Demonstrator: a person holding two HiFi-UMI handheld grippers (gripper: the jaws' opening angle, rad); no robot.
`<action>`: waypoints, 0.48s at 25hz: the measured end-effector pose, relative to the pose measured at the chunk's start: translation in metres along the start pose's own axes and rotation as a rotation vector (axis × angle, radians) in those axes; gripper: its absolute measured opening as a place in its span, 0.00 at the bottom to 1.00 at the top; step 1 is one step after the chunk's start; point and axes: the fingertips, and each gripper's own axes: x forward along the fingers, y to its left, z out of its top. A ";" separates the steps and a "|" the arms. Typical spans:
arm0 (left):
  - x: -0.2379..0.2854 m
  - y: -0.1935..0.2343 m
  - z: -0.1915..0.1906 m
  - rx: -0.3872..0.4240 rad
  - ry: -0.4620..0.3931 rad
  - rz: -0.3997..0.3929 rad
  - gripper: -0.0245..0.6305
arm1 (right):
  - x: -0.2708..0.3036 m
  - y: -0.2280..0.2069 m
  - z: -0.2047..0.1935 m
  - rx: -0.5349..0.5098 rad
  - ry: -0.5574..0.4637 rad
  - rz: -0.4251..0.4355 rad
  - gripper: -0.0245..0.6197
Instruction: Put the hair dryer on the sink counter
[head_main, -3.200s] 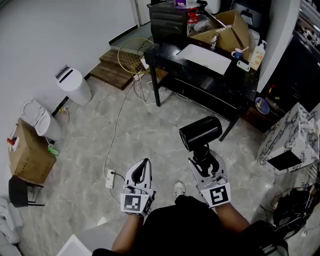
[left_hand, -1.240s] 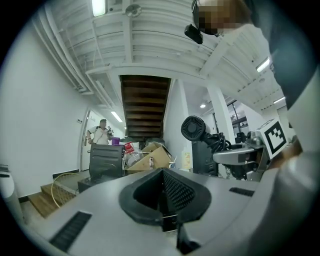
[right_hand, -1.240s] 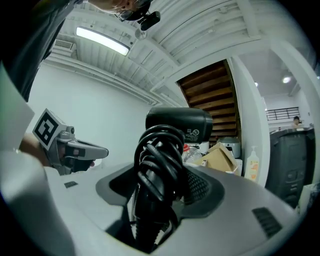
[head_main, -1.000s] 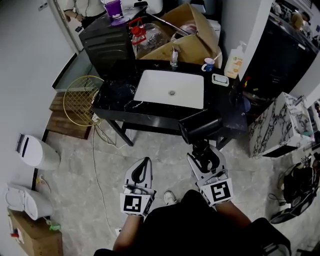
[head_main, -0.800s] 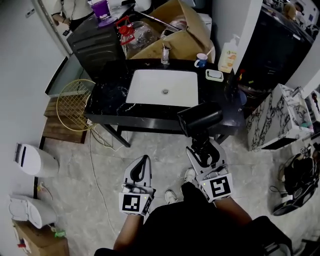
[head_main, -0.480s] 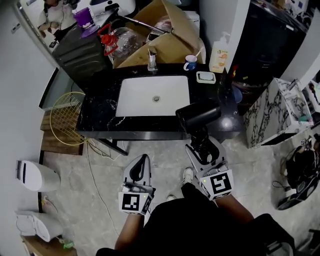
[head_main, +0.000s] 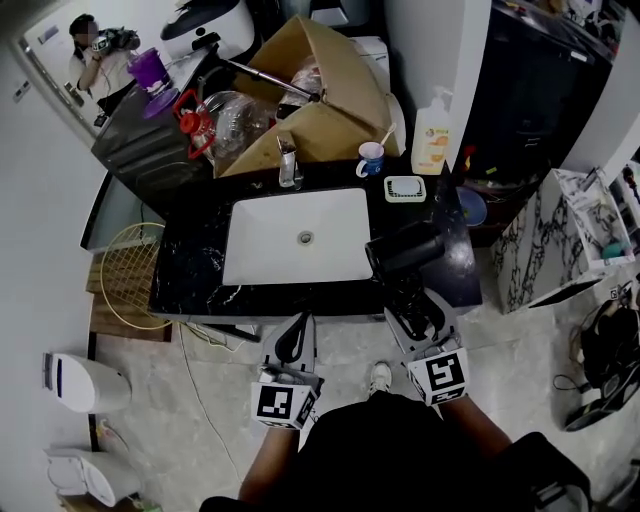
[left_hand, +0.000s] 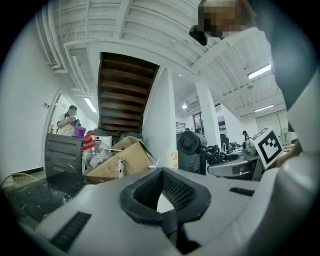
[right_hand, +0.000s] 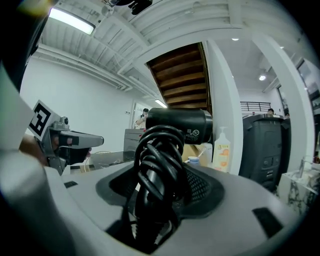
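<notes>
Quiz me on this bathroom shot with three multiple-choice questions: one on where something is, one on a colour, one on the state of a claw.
1. Where is the hair dryer?
A hanging on a wall hook
B in the right claw, seen over the counter right of the basin
C lying in a drawer

2. What colour is the basin?
A white
B black
C yellow

3. How is the left claw?
A wide open
B shut on a towel
C shut and empty

Answers:
1 B, its handle sits between that claw's jaws.
2 A, it stands out white in the black counter.
3 C, its tips meet with nothing between them.
</notes>
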 end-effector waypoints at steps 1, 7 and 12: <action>0.009 -0.002 0.000 0.003 0.004 -0.007 0.03 | 0.003 -0.008 -0.002 0.001 0.004 -0.002 0.44; 0.052 -0.011 -0.010 0.004 0.041 -0.022 0.03 | 0.019 -0.046 -0.023 0.037 0.054 -0.017 0.44; 0.077 -0.020 -0.013 0.049 0.052 -0.053 0.03 | 0.033 -0.063 -0.033 0.028 0.077 -0.011 0.44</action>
